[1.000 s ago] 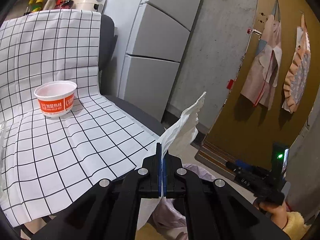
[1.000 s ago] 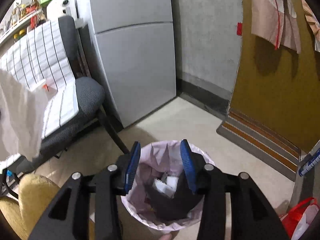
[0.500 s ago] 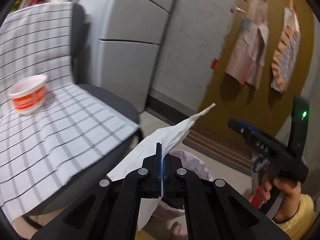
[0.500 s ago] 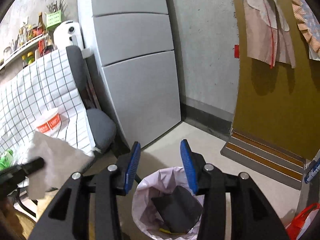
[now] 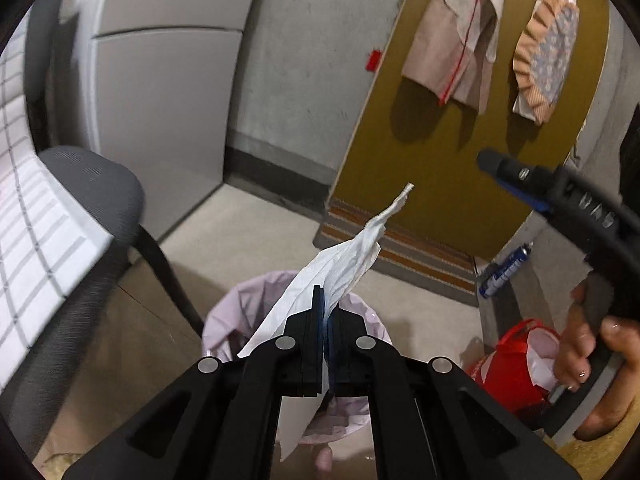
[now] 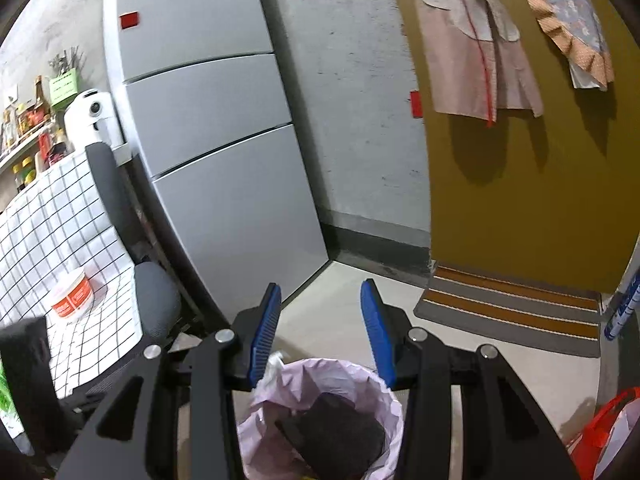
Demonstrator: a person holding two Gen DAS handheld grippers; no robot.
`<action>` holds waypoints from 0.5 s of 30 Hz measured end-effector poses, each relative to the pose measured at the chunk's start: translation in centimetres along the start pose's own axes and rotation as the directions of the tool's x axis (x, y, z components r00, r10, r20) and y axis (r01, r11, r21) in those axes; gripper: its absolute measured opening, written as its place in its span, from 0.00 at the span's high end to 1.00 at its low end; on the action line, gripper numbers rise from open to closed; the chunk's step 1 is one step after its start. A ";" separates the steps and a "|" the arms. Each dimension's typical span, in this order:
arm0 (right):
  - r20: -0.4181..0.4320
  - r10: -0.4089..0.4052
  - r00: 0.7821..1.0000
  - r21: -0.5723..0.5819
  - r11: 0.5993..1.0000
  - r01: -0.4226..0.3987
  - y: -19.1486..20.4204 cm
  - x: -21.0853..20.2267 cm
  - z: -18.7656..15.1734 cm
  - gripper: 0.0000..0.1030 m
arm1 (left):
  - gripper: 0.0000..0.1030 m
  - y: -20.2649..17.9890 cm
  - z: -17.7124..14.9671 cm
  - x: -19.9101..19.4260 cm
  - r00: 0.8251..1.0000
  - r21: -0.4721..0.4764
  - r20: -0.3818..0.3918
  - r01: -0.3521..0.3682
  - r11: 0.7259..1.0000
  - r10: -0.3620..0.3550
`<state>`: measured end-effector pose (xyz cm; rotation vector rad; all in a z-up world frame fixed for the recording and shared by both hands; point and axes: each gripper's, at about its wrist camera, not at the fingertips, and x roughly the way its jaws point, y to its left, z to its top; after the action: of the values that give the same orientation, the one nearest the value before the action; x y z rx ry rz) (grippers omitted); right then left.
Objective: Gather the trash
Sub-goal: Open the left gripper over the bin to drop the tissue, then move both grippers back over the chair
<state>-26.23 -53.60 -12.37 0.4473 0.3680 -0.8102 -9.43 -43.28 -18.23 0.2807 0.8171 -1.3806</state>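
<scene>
My left gripper (image 5: 324,308) pinches a crumpled white tissue (image 5: 344,260) directly above the pink-lined trash bin (image 5: 236,312). Its jaws are opening, with the tissue still between the pads. In the right wrist view the tissue's tip (image 6: 275,363) pokes over the bin's rim (image 6: 384,400), and dark trash lies inside. My right gripper (image 6: 320,320) hovers open above the bin with nothing between its blue pads. It also shows at the right of the left wrist view, held by a hand (image 5: 588,344). An orange-and-white paper cup (image 6: 72,298) stands on the checked cloth.
A grey office chair (image 5: 92,196) draped with a checked cloth (image 6: 60,232) stands left of the bin. Behind is a grey fridge (image 6: 224,184). A red bag (image 5: 516,360), a blue can (image 5: 504,270) and a striped mat (image 6: 512,312) lie to the right.
My left gripper swung right and down with the tissue, from over the chair to above the bin. My right gripper rose and tipped up, so the bin sits lower in its view.
</scene>
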 end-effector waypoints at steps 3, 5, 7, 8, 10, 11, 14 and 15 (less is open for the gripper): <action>-0.008 -0.001 1.000 0.005 1.000 0.001 -0.2 0.3 -0.2 0.60 | 0.74 0.0 -0.1 0.9 1.000 -0.015 -0.022 0.007 1.000 -0.008; -0.015 0.001 1.000 0.004 1.000 -0.001 0.0 0.5 -0.4 0.60 | 0.63 0.1 -0.2 1.0 1.000 -0.023 -0.017 0.006 1.000 -0.006; -0.019 0.003 1.000 0.000 1.000 -0.003 0.2 0.5 -0.4 0.60 | 0.63 0.3 -0.2 0.8 1.000 -0.022 -0.015 -0.001 1.000 0.001; -0.021 0.007 1.000 -0.005 1.000 -0.007 0.4 0.4 -0.4 0.60 | 0.63 0.4 -0.1 0.5 1.000 -0.025 -0.011 -0.006 1.000 0.005; -0.022 0.009 1.000 -0.015 1.000 -0.009 0.8 0.3 -0.4 0.60 | 0.63 0.7 0.0 -0.5 1.000 -0.032 0.007 -0.023 0.999 0.023; -0.022 0.012 1.000 -0.017 1.000 -0.012 1.0 0.2 -0.3 0.60 | 0.63 1.0 0.0 -1.2 0.999 -0.038 0.021 -0.036 0.999 0.037; -0.018 0.026 0.999 -0.037 0.999 -0.027 2.1 -0.2 -0.2 0.60 | 0.64 1.8 0.1 -3.3 0.995 -0.050 0.054 -0.082 0.995 0.084; -0.015 0.035 0.999 -0.046 0.998 -0.035 2.7 -0.5 -0.1 0.60 | 0.64 2.2 0.0 -4.3 0.992 -0.056 0.069 -0.102 0.993 0.106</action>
<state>-24.48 -51.61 -11.61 0.4151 0.3909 -0.7630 -7.29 -39.62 -15.99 0.2287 0.7675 -1.2628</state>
